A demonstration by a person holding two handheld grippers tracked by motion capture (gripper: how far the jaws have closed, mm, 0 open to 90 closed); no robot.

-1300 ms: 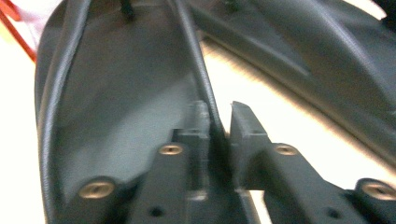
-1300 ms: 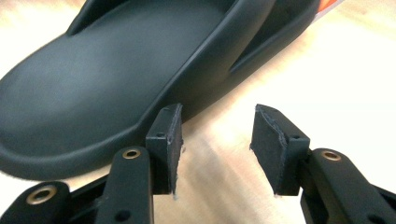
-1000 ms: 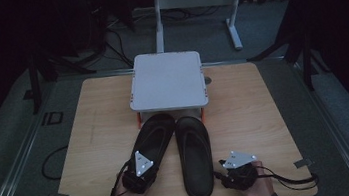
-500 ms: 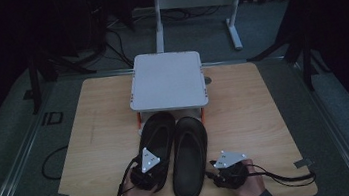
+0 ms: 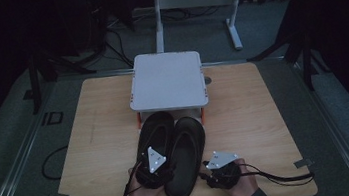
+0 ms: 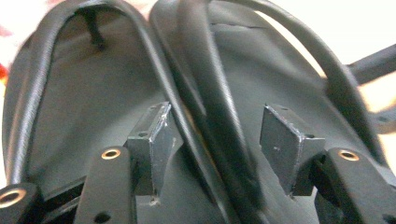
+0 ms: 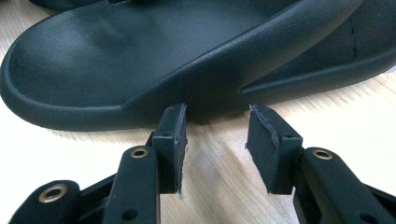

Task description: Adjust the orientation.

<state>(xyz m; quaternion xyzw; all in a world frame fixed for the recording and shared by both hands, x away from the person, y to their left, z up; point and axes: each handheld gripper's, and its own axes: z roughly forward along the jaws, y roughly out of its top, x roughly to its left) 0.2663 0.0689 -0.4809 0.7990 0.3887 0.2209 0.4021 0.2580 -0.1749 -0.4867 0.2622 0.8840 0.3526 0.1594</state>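
Left gripper (image 5: 152, 168) had just been opening its jaws, which stood apart astride the touching inner rims of 2 black sandals, pads off the rubber. Right gripper (image 7: 215, 140) hung released, jaws apart just beside the right sandal's (image 5: 185, 154) heel edge, gripping nothing. Both sandals, left sandal (image 5: 156, 135) included, lay side by side on the wooden table (image 5: 103, 152), toes under a white platform (image 5: 166, 81).

Two sandals (image 5: 174, 151) side by side on table (image 5: 102, 137), box (image 5: 166, 81) just behind them
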